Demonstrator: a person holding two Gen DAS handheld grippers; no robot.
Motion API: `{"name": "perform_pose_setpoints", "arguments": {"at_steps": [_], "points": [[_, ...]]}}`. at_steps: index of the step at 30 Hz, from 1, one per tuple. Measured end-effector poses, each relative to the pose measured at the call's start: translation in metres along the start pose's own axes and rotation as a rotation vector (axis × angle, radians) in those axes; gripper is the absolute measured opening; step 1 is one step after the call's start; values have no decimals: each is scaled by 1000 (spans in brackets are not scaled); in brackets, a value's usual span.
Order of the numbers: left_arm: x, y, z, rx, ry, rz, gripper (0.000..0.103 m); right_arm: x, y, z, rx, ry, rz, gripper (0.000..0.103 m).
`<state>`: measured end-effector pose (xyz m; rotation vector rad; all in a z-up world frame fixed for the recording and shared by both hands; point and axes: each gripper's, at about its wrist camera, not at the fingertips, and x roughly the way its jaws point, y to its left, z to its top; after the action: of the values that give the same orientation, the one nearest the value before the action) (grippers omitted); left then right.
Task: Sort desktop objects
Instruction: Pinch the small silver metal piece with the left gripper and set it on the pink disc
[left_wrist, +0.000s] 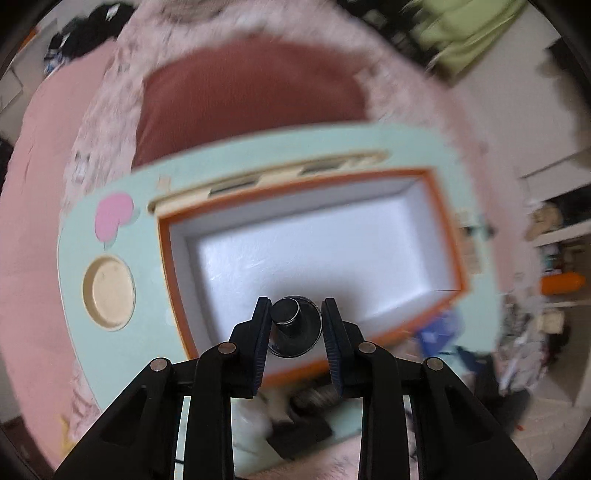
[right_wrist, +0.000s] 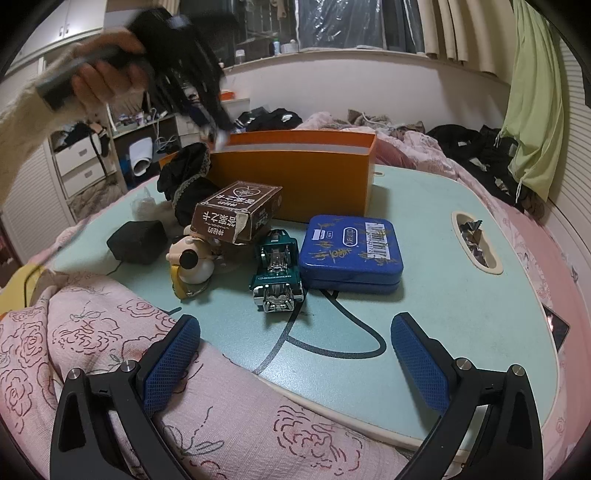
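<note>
My left gripper (left_wrist: 295, 317) is shut on a small black and silver round object (left_wrist: 293, 326) and holds it above the near edge of the orange box (left_wrist: 447, 229), whose white inside is bare. In the right wrist view the left gripper (right_wrist: 218, 131) hangs over the same orange box (right_wrist: 295, 173). My right gripper (right_wrist: 295, 347) is open and empty, low over the front edge of the mint lap table (right_wrist: 461, 295). On the table lie a blue tin (right_wrist: 351, 251), a green toy car (right_wrist: 279, 273), a brown carton (right_wrist: 236, 214), a round figurine (right_wrist: 194, 264) and a black block (right_wrist: 138, 242).
Black lace cloth (right_wrist: 186, 177) lies left of the box. A slot (right_wrist: 474, 242) in the table's right side holds foil wrappers. A round cup recess (left_wrist: 109, 291) sits left of the box. Pink floral bedding (right_wrist: 110, 350) surrounds the table. Shelves and drawers (right_wrist: 85, 162) stand at the left.
</note>
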<state>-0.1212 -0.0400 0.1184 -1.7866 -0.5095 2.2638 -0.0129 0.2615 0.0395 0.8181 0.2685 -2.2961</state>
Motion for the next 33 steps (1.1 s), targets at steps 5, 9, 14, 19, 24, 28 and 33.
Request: {"name": "perform_pose_setpoints", "arguments": {"at_steps": [5, 9, 14, 19, 24, 28, 33], "points": [[-29, -19, -44, 82, -75, -119, 29, 1, 1, 0, 0, 0, 0, 103], [-1, -28, -87, 165, -66, -145, 29, 0, 1, 0, 0, 0, 0, 103], [46, -30, -116, 169, -46, -113, 29, -1, 1, 0, 0, -1, 1, 103], [79, -13, -118, 134, -163, -53, 30, -2, 3, 0, 1, -1, 2, 103], [66, -10, -139, 163, -337, -23, 56, -2, 3, 0, 1, -1, 2, 103], [37, -9, -164, 171, -479, -28, 66, -3, 2, 0, 1, 0, 2, 103], [3, -3, -204, 193, -656, 70, 82, -3, 2, 0, 1, -1, 2, 103]]}}
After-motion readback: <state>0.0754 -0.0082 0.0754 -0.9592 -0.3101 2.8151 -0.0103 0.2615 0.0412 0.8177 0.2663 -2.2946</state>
